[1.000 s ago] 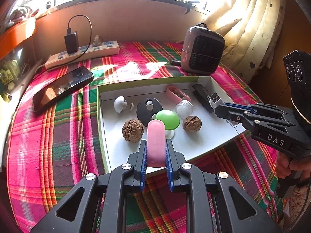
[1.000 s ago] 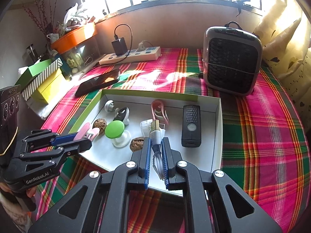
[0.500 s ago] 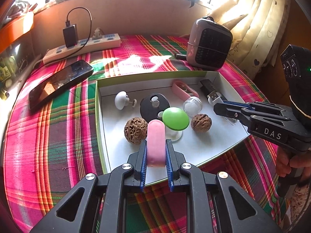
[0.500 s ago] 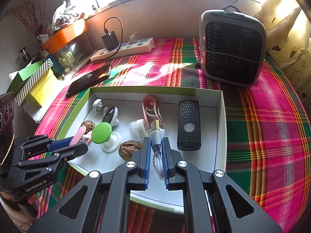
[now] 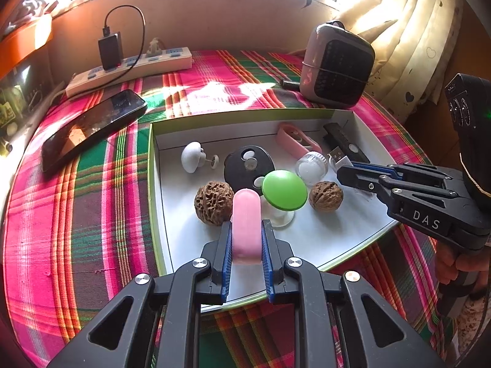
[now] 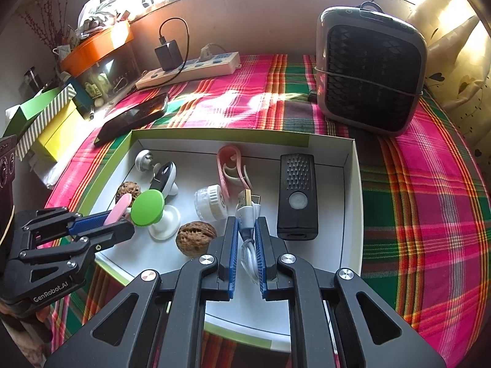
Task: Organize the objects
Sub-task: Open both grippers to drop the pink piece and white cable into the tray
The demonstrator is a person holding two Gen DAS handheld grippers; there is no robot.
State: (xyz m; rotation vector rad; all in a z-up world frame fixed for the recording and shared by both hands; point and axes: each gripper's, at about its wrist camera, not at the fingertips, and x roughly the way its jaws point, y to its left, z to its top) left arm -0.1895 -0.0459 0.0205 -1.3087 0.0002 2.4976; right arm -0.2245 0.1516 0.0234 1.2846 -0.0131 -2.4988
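A shallow white box with a green rim lies on the plaid tablecloth. My left gripper is shut on a pink rounded bar, held over the box's near left part. My right gripper is shut on a white USB cable above the box floor. Inside lie two walnuts, a green-capped mushroom piece, a black disc, a white knob, a pink clip, a clear round cap and a black rectangular device.
A black phone lies left of the box, a power strip with a charger behind it. A small heater stands at the back right. Boxes and an orange-lidded tank crowd the left; a curtain hangs right.
Both grippers have come a little nearer to the box, and the views have tipped slightly downward. Each keeps its hold; the objects in the box have not moved.
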